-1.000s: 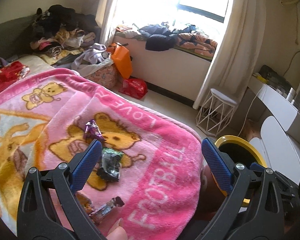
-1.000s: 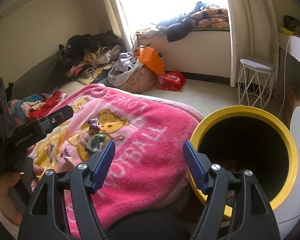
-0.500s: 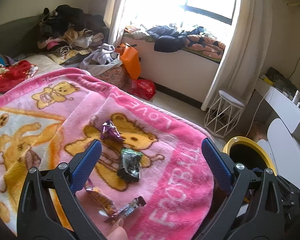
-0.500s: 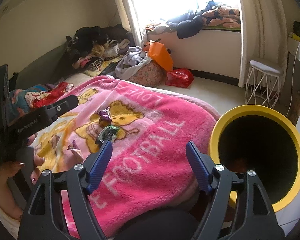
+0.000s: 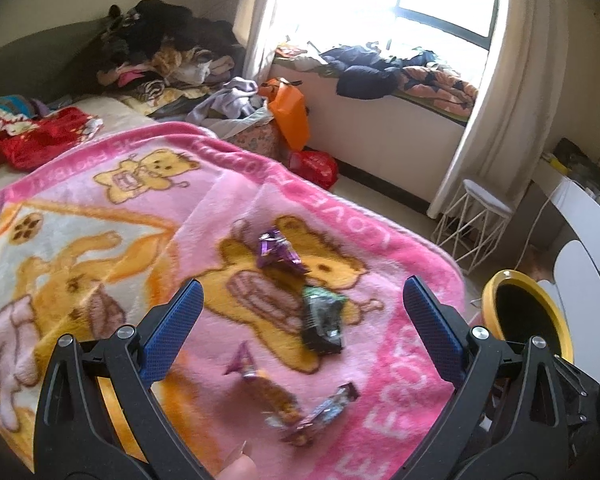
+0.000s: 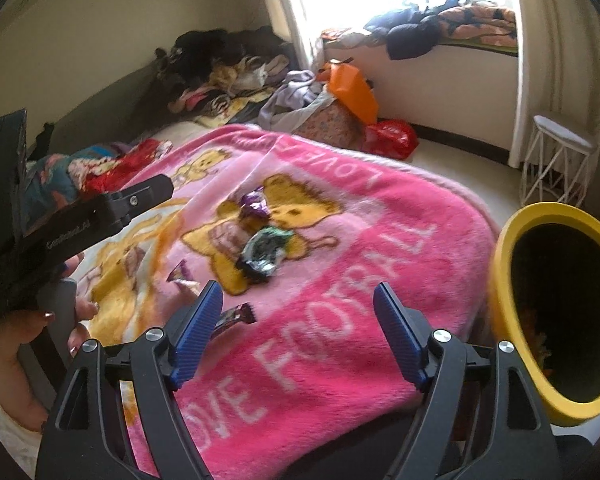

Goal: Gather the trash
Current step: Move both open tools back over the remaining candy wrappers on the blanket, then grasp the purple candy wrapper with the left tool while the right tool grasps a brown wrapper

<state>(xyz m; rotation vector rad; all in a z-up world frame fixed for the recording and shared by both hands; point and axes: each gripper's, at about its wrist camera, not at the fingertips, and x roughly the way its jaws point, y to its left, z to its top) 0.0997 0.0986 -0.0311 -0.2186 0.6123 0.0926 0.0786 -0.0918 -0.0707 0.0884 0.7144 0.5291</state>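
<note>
Several snack wrappers lie on a pink bear blanket: a purple wrapper, a dark green wrapper, an orange-brown wrapper and a silver-purple bar wrapper. My left gripper is open and empty above them. My right gripper is open and empty over the blanket's near edge; it sees the purple wrapper, the green wrapper and the bar wrapper. A yellow bin stands at the right, also in the left wrist view.
A clothes pile sits at the bed's far end. An orange bag and a red bag lie on the floor. A white wire stool stands by the curtain. The left gripper's body shows in the right view.
Both grippers have moved left and back over the bed. The wrappers now lie between the left fingers, and the bin has slid toward the right edge of both views.
</note>
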